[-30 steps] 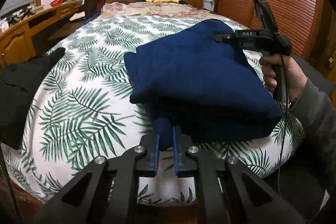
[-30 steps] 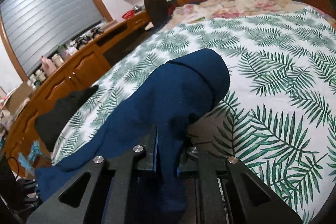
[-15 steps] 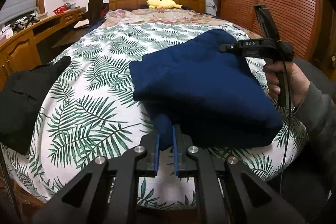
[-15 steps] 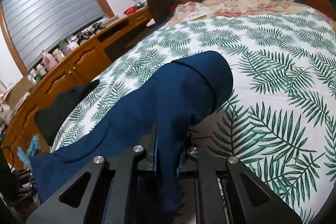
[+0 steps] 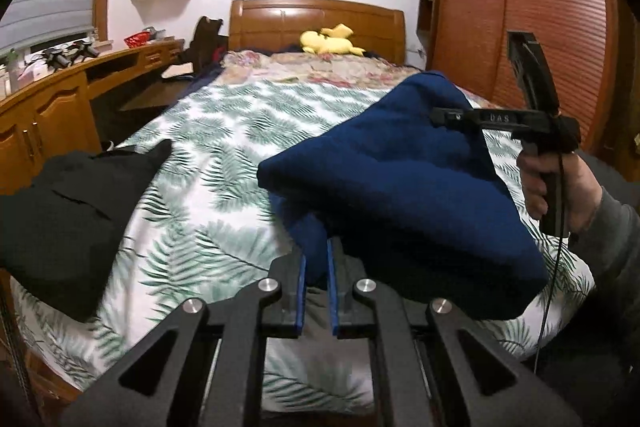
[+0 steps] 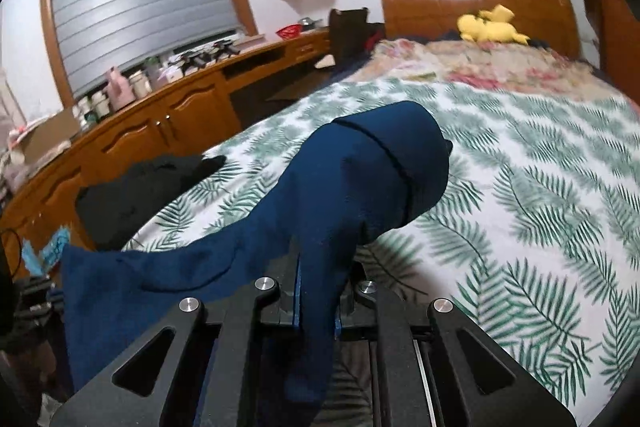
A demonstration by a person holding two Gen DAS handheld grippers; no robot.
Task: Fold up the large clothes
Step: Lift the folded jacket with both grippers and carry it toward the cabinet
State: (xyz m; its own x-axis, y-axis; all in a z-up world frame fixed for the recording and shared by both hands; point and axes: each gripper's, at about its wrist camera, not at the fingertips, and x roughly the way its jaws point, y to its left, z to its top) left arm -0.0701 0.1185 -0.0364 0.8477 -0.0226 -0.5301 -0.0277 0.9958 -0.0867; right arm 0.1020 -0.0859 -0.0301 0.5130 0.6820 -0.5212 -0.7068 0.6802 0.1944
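Blue garment (image 5: 400,187): on the leaf-print bedspread (image 5: 224,131), toward its right side and foot end; lifted at two corners, bulk sagging between. Against the frame a second back, it sits higher in the left wrist view, with more wall and shelving showing above the headboard.
Black garment (image 5: 68,211): at 9 o'clock in the left wrist view, lying at the bed's left edge. Now larger in frame than a second ago.
Left gripper (image 5: 316,259): at 6 o'clock, jaws nearly together, pinching a fold of the blue fabric between the blue pads. Grip unchanged from earlier.
Right gripper (image 5: 444,115): at 3 o'clock in the left wrist view, level, nose buried in the raised blue corner. In its own view (image 6: 316,267) the jaws are clamped tight on a thick bunch of cloth.
Right hand (image 5: 560,187): fist round the handle, grey sleeve behind; higher in frame than before.
Yellow plush toy (image 5: 330,41): at 12 o'clock, by the headboard (image 5: 280,23).
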